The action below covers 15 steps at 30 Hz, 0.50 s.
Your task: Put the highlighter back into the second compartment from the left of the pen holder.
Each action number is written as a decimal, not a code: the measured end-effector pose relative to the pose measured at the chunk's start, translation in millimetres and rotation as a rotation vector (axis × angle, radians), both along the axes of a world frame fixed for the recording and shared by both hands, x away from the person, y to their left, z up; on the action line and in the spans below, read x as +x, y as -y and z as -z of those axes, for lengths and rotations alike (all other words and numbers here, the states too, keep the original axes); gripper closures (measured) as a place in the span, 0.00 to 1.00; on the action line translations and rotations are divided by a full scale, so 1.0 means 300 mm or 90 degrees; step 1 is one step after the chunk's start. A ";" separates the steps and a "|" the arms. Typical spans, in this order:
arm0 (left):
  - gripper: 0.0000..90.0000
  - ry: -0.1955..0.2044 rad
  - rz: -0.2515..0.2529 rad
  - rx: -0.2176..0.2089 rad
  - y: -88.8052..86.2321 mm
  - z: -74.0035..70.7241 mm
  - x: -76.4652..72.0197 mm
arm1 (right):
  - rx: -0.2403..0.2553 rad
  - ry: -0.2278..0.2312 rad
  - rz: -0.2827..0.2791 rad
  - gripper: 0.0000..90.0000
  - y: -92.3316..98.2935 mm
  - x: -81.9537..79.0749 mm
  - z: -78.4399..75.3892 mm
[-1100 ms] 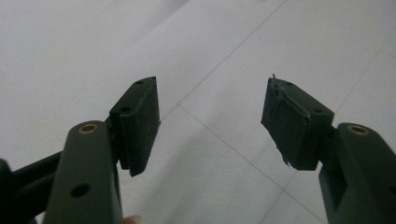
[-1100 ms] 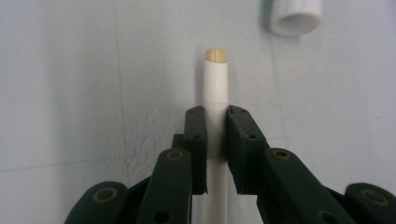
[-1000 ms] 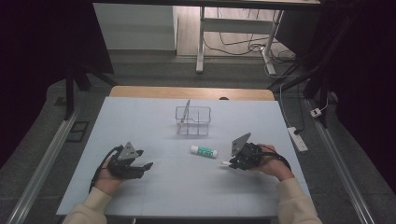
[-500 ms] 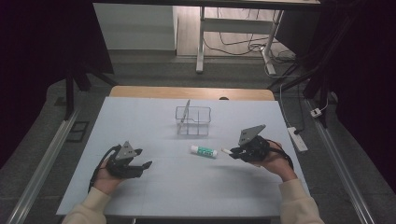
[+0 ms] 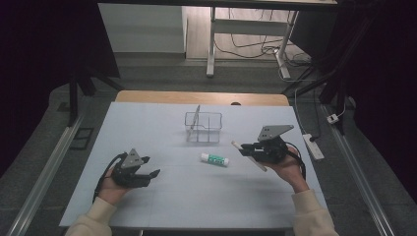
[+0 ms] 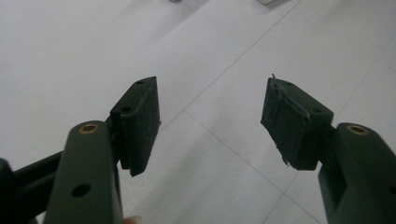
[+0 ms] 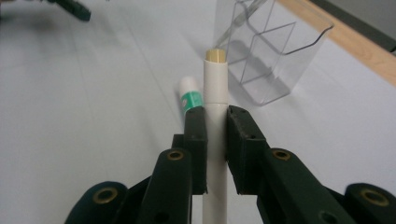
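White pen (image 7: pixel 215 107) being clenched in right gripper (image 7: pixel 215 140) jaws above counter (image 5: pixel 162 196) — left gripper (image 6: pixel 210 121) jaws being held released, nothing between.

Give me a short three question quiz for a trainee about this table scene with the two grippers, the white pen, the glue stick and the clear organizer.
1. Which gripper holds the white pen?
2. True or false: the glue stick stands inside the clear organizer.
3. The left gripper has its jaws: A) shut on the glue stick, B) open with nothing between them, C) shut on the pen.

Key
1. The right gripper; its pads clamp the pen's barrel.
2. False. It lies on the table, on the person's side of the organizer, between the two grippers.
3. B.
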<state>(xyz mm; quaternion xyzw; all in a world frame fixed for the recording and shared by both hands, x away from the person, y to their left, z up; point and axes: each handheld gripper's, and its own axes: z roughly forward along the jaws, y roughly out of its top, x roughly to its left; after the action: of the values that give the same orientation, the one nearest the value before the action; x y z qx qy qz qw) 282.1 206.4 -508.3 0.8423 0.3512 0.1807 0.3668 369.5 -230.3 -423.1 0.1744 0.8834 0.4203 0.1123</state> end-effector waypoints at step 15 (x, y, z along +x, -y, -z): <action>0.41 0.003 -0.012 -0.022 -0.019 -0.011 -0.005 | 0.108 0.037 0.104 0.87 0.012 0.010 -0.025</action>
<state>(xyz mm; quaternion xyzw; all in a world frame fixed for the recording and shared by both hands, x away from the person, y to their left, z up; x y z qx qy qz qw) 280.5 212.1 -505.1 0.8320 0.3611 0.1798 0.3808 372.4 -233.9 -415.7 0.2424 0.8239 0.4877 0.1564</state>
